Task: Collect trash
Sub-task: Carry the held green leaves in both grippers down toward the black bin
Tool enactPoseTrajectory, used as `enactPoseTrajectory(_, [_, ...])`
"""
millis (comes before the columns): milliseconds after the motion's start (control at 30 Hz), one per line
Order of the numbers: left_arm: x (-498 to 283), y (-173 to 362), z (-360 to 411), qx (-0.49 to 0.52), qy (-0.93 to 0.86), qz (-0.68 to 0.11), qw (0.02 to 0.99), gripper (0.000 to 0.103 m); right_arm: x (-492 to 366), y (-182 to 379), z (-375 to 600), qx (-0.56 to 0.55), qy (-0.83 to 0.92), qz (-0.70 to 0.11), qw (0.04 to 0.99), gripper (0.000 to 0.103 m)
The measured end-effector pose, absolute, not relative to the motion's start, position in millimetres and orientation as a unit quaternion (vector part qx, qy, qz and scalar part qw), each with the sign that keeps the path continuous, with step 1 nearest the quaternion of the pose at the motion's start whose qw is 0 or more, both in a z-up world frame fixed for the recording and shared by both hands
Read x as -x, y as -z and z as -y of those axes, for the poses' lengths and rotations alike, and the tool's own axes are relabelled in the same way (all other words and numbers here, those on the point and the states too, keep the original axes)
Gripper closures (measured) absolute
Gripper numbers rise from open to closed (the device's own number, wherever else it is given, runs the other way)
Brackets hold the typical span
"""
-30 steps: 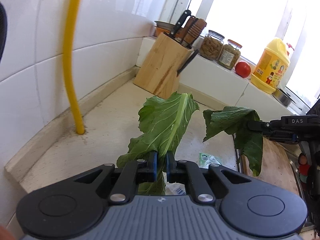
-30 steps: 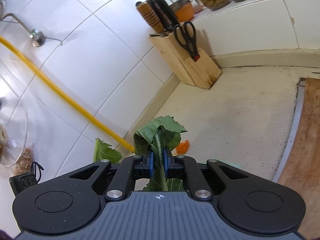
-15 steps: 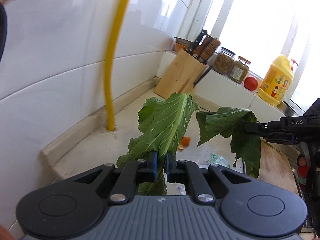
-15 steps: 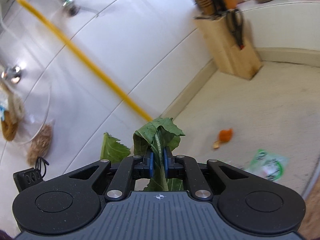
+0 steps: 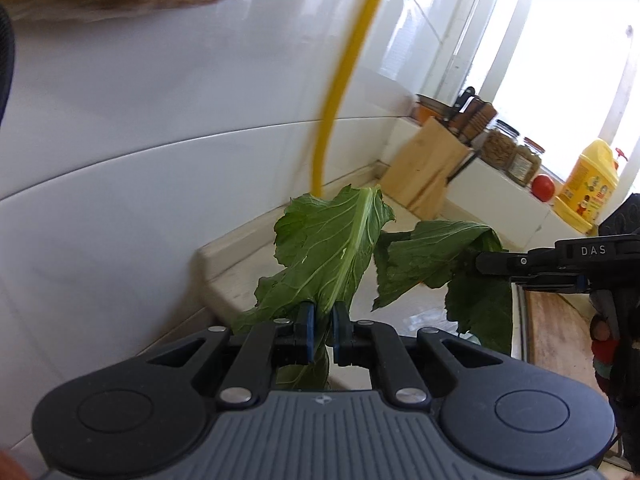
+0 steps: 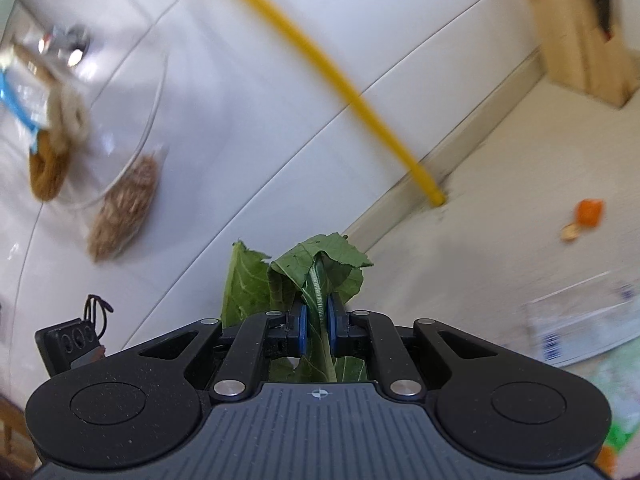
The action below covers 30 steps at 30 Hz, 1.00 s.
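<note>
The left tool (image 5: 322, 320) pinches one green leaf (image 5: 332, 248); the right tool (image 6: 315, 320) pinches another leaf (image 6: 320, 268) above the bench (image 6: 520, 208).

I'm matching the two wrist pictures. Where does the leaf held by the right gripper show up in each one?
Left wrist: right gripper's leaf hangs right of centre, beside left gripper's leaf.
Right wrist: bottom centre, pinched between the blue pads.
Shared landmark: yellow pipe.

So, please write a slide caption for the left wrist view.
Left hand-held gripper shut on a green leaf; right hand-held gripper holds a second leaf beside it.
</note>
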State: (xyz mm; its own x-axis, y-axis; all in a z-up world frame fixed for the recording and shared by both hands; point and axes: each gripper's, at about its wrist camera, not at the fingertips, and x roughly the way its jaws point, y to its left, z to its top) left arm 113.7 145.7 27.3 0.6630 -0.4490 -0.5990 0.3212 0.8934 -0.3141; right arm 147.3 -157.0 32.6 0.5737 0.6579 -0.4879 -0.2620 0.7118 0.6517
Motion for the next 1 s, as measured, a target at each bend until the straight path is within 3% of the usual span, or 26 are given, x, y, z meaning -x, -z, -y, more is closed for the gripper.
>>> enactPoseTrajectory(433, [-79.8, -6.5, -207.0, 0.111, 0.161, -0.371, 0.908, 0.095, -149.3, -6.8, 78.2, -0.251, -0.314, -0.421, 0.813, 0.089])
enactPoseTrajectory(1000, [-67.6, 30.6, -229.2, 0.139, 0.141, -0.408, 0.891, 0.095, -131.6, 38.1, 37.4, -0.257, -0.295, -0.47, 0.791, 0.088])
